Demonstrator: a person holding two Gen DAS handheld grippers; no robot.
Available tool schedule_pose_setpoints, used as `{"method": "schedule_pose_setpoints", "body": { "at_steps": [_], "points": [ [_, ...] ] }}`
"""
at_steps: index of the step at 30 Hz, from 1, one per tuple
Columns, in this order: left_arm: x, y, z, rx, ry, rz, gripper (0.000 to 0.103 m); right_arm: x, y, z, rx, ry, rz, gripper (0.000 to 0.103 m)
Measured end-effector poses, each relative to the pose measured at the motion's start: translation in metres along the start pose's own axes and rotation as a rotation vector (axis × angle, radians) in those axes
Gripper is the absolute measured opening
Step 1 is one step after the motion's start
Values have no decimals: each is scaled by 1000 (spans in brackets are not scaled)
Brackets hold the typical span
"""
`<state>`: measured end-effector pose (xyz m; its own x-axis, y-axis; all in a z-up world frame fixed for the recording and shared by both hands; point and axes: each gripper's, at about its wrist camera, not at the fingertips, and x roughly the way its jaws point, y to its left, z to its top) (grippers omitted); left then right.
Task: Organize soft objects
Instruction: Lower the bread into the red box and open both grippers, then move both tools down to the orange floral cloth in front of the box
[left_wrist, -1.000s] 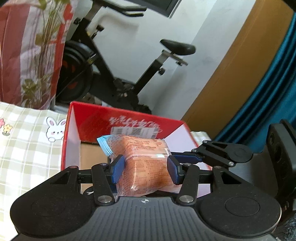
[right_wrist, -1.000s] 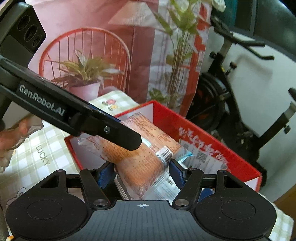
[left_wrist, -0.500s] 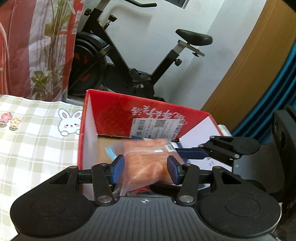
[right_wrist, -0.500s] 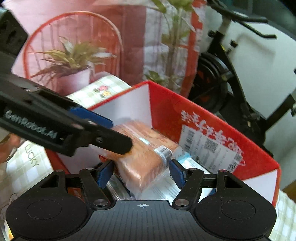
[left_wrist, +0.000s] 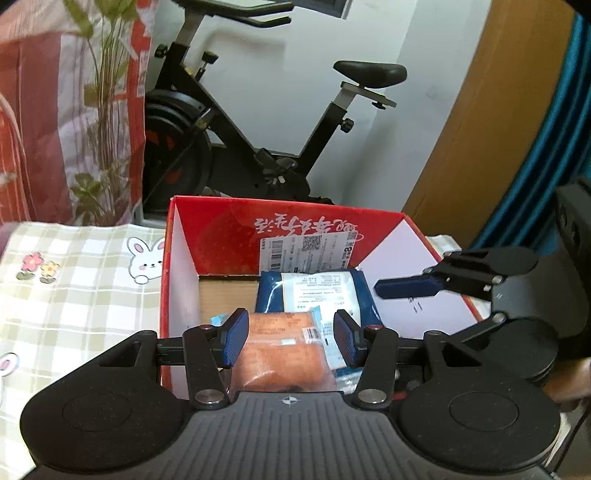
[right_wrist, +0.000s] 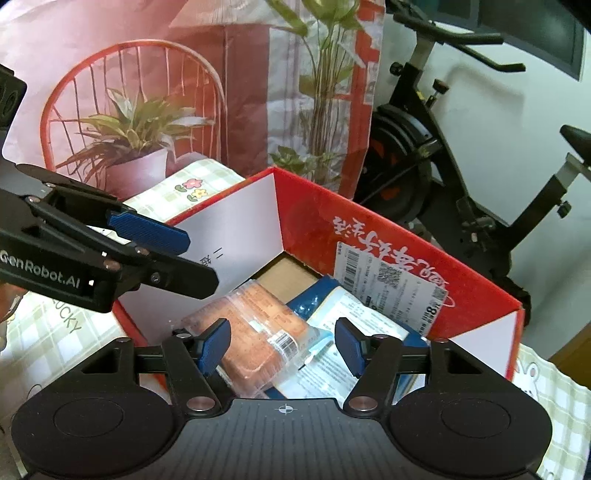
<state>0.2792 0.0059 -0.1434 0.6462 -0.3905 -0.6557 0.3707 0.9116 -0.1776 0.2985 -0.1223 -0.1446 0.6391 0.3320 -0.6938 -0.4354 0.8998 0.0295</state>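
Observation:
An orange snack packet (left_wrist: 280, 347) lies inside the red cardboard box (left_wrist: 221, 229), leaning on a blue packet (left_wrist: 314, 291) with a white label. My left gripper (left_wrist: 290, 338) is open above the box's near edge, pads either side of the orange packet but apart from it. My right gripper (right_wrist: 282, 349) is open and empty over the box; the orange packet (right_wrist: 255, 328) and blue packet (right_wrist: 340, 332) lie below it. Each gripper shows in the other's view, the right (left_wrist: 410, 288) and the left (right_wrist: 147, 229).
The box (right_wrist: 369, 236) sits on a green-checked cloth with bunnies (left_wrist: 81, 280). Behind it stand an exercise bike (left_wrist: 258, 147) and a red plant-print hanging (right_wrist: 184, 92). A wooden panel and blue curtain (left_wrist: 535, 147) are at the right.
My left gripper has opened and let go of the orange packet, which now lies in the box. The right gripper has opened wider. Both views have drawn back a little.

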Motion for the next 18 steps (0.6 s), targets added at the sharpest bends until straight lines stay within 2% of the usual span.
{"method": "schedule_pose_setpoints", "body": {
  "at_steps": [10, 18],
  "points": [
    [-52, -17, -27, 47, -16, 47, 52, -52, 19, -23, 7, -46, -21, 58],
    [-87, -32, -65, 51, -3, 39, 52, -93, 38, -54, 21, -79, -2, 57]
  ]
}}
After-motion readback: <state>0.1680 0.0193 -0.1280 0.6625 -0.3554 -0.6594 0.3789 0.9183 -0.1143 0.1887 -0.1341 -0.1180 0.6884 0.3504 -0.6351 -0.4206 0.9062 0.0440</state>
